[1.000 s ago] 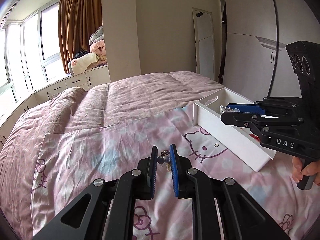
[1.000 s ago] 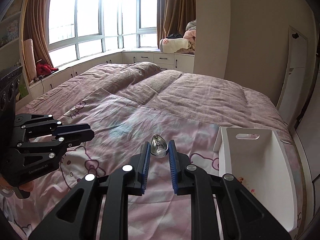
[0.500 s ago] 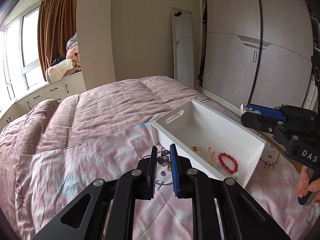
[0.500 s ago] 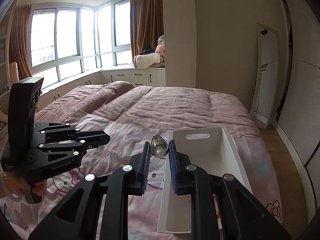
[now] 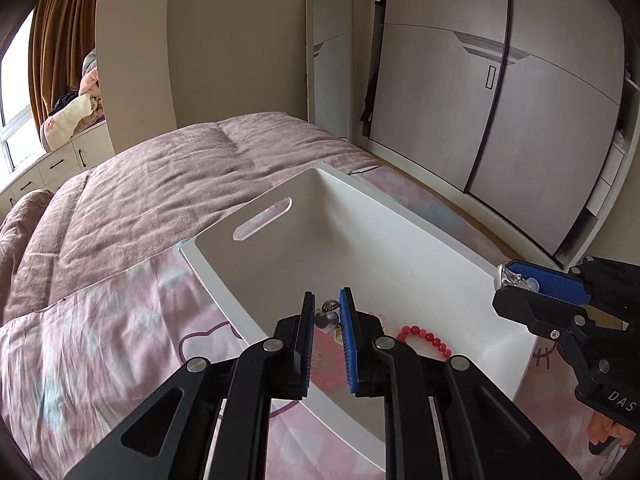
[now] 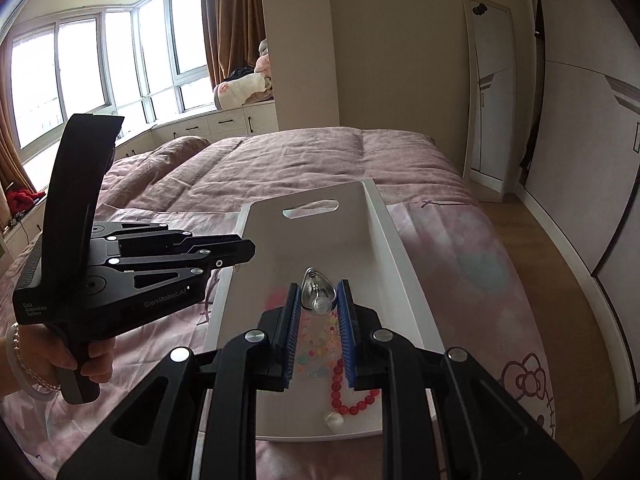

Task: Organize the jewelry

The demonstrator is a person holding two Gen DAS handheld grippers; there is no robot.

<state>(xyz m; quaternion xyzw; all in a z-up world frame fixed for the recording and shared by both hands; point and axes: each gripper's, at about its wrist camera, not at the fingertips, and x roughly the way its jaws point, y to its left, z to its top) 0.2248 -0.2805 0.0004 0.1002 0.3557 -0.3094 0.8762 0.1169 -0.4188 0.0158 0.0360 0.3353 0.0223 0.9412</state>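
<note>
A white tray (image 5: 400,240) with a handle slot lies on the pink bed cover; it also shows in the right wrist view (image 6: 384,240). My left gripper (image 5: 326,312) is shut on a small silver heart charm (image 5: 326,319) and hangs over the tray's near rim. My right gripper (image 6: 319,300) is shut on a silver teardrop pendant (image 6: 317,292) above the tray's middle. In the tray lie a red bead bracelet (image 6: 352,396), a pastel bead bracelet (image 6: 316,348) and a white bead (image 6: 333,420). The red bracelet also shows in the left wrist view (image 5: 424,340).
The bed (image 5: 180,168) has a mauve duvet and a pink Hello Kitty cover (image 6: 472,272). A mirror (image 5: 330,52) and wardrobe doors (image 5: 500,120) stand beyond the bed. Windows (image 6: 80,72) and low cabinets (image 6: 224,124) line the far side.
Both grippers have swung toward the tray with their pieces still held. The left now hangs over the tray's near rim and the right over its middle.
</note>
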